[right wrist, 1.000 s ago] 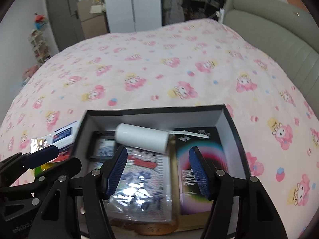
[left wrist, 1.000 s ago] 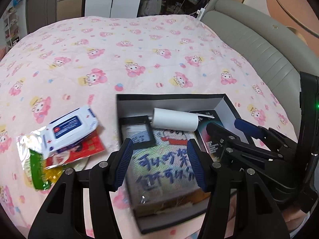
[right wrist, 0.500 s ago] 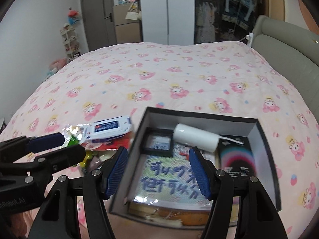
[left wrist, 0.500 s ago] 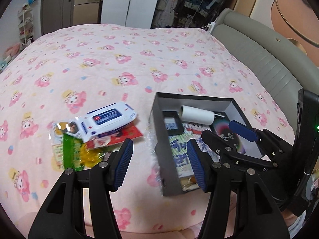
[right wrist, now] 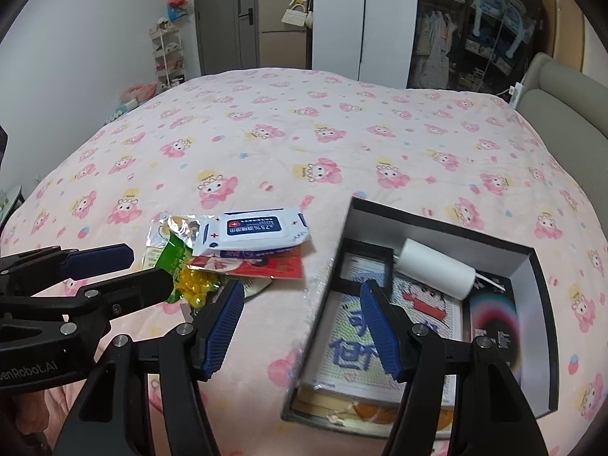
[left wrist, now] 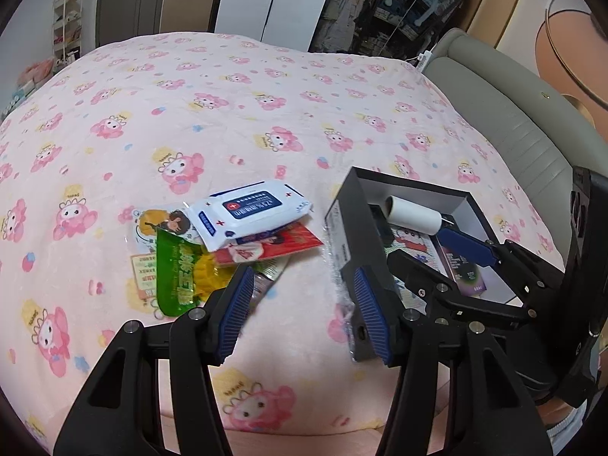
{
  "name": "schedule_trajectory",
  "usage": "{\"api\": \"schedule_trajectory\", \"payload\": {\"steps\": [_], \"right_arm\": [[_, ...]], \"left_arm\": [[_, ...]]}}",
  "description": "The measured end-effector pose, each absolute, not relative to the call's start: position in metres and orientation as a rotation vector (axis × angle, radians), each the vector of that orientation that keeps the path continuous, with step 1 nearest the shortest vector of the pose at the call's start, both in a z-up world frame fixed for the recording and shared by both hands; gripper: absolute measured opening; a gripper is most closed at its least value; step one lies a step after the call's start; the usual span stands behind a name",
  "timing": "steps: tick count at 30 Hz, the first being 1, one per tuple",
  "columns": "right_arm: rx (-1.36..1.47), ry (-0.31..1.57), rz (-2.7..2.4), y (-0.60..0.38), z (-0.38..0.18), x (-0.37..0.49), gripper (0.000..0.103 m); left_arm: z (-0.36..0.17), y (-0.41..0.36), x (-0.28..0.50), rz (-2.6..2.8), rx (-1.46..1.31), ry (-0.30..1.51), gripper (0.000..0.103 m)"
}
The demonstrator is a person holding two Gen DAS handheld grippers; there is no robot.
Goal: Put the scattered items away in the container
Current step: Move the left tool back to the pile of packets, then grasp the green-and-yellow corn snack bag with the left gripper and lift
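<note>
Pink fleece bedspread with cartoon prints (left wrist: pixel 235 87) fills your left wrist view. Your left gripper (left wrist: pixel 302 313) hangs over bare bedspread with its blue-padded fingers (left wrist: pixel 233 311) spread apart and nothing between them. Just ahead and to its left lies the scattered pile: a white wet-wipe pack with a blue label (left wrist: pixel 249 214) on top, a red flat packet (left wrist: pixel 273 245) under it, and a green snack bag with yellow contents (left wrist: pixel 178 273) nearest the left finger. To the right sits the open black rectangular box (left wrist: pixel 344 228), its near wall just beside the right finger; a white paper roll (left wrist: pixel 414 218) lies inside. Your right gripper (left wrist: pixel 465 245) reaches over the box.

From your right wrist view, the right gripper (right wrist: pixel 300 321) is also open and empty, straddling the box's left wall (right wrist: pixel 323 296). The roll (right wrist: pixel 435 273) rests across a printed sheet with blue characters (right wrist: pixel 357 345) and a dark card with a coloured ring (right wrist: pixel 494 326). The wipe pack (right wrist: pixel 252 233) and the packets lie left of the box, just ahead of the left finger, beside your left gripper (right wrist: pixel 125 269).
</note>
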State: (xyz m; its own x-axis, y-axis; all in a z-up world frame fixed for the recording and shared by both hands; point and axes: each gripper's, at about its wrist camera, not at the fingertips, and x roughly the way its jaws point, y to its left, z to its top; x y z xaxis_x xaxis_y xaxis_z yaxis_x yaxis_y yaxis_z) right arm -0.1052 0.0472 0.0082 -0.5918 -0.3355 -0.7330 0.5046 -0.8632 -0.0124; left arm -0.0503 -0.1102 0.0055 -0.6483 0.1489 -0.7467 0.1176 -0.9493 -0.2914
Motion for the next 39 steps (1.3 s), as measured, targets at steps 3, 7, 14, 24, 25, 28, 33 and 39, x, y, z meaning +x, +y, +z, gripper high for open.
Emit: {"api": "schedule_trajectory", "payload": {"steps": [3, 7, 14, 24, 25, 28, 33, 39], "right_arm": [[1.063, 0.296, -2.433, 0.035, 0.009, -0.113, 0.061], [1.087, 0.261, -2.438, 0.021, 0.010, -0.127, 0.061], [1.190, 0.261, -2.400, -0.006, -0.015, -0.149, 0.061], [1.342, 0.292, -2.297, -0.049, -0.064, -0.145, 0.061], [1.364, 0.286, -2.284, -0.050, -0.070, -0.144, 0.061], [1.408, 0.286, -2.252, -0.053, -0.086, -0.140, 0.061], [1.480, 0.279, -2.206, -0.054, -0.108, -0.140, 0.061], [1.478, 0.173, -2.155, -0.055, -0.115, -0.143, 0.044]], "left_arm": [[0.007, -0.125, -0.059, 2.798, -1.285, -0.515, 0.056], [0.002, -0.145, -0.075, 2.802, -1.272, -0.583, 0.056], [-0.035, -0.179, -0.094, 2.801, -1.331, -0.764, 0.056], [-0.095, -0.225, -0.093, 2.738, -1.614, -1.039, 0.054], [-0.101, -0.227, -0.093, 2.709, -1.638, -1.071, 0.052], [-0.115, -0.232, -0.093, 2.651, -1.717, -1.144, 0.047], [-0.130, -0.238, -0.091, 2.643, -1.823, -1.187, 0.034], [-0.145, -0.233, -0.095, 2.569, -1.929, -1.182, 0.019]]}}
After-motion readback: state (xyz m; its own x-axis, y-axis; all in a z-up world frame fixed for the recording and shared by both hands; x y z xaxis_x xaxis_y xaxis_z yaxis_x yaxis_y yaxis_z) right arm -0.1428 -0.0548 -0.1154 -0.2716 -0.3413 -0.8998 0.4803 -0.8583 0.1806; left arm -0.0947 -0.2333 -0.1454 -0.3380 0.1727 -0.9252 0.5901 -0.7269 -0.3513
